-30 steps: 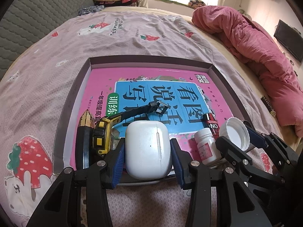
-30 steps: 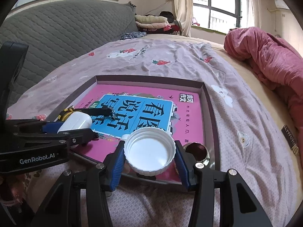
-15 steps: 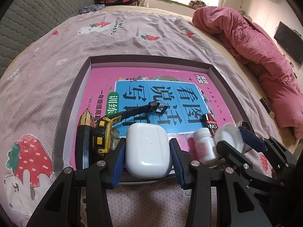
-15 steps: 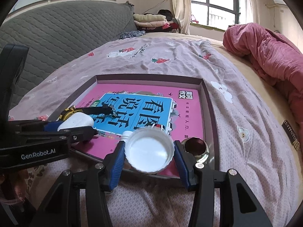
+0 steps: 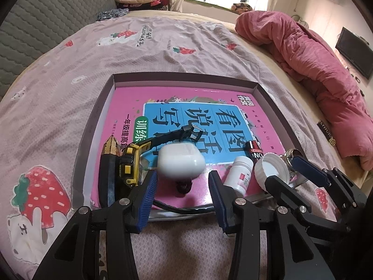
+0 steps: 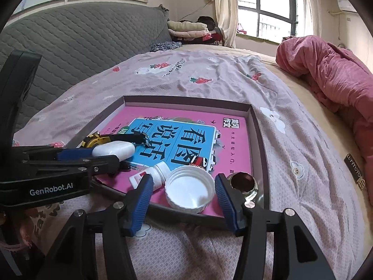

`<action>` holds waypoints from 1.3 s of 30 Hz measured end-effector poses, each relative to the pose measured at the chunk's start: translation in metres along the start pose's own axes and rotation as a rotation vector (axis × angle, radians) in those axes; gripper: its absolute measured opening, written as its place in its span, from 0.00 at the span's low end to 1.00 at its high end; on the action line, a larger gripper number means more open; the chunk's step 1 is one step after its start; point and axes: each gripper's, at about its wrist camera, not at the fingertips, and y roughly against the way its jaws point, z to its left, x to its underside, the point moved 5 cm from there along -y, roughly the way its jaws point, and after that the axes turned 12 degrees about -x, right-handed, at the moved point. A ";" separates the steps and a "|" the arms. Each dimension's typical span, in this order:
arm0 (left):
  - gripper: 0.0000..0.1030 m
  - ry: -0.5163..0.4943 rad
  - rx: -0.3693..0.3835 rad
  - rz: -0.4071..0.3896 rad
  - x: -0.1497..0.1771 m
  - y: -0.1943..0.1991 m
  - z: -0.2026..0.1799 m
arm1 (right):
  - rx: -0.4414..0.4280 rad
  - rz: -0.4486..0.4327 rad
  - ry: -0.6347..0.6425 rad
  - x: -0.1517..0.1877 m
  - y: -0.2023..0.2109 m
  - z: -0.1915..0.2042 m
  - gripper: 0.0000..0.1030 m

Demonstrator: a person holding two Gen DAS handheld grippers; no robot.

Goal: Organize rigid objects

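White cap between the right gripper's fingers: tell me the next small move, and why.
Probably draw the right gripper straight back. Its jaws are opening, both pads stand off the white cap, and the cap lies flat in the tray beside the small white bottle. It looks placed, so backing out without nudging it comes next.

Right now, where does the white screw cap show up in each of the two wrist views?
Left wrist view: the white screw cap sits at lower right, at the tray's near corner, tilted, beside the small white bottle.
Right wrist view: the cap is low in the centre, open side up, between the opening jaws of the right hand-held gripper, untouched by either.
Shared landmark: the pink book.
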 end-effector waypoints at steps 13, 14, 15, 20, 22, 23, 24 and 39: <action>0.56 -0.014 -0.010 -0.020 0.003 0.012 0.004 | 0.013 -0.010 -0.029 0.000 0.010 0.000 0.53; 0.56 -0.015 -0.014 -0.020 0.004 0.013 0.005 | 0.012 -0.012 -0.030 0.000 0.011 0.001 0.53; 0.57 -0.016 -0.016 -0.019 0.005 0.013 0.005 | 0.013 -0.012 -0.029 -0.001 0.011 0.002 0.53; 0.61 -0.016 -0.022 -0.025 0.006 0.017 0.009 | 0.022 -0.019 -0.024 -0.002 0.015 0.005 0.54; 0.64 -0.013 -0.023 -0.032 0.005 0.020 0.011 | 0.024 -0.023 -0.029 -0.003 0.017 0.006 0.54; 0.65 -0.011 -0.024 -0.034 0.005 0.022 0.011 | 0.026 -0.025 -0.030 -0.003 0.018 0.006 0.55; 0.66 -0.009 -0.028 -0.037 0.005 0.023 0.013 | 0.026 -0.025 -0.032 -0.003 0.019 0.006 0.55; 0.73 0.004 -0.034 -0.050 0.009 0.034 0.021 | 0.045 -0.038 -0.022 -0.004 0.032 0.015 0.59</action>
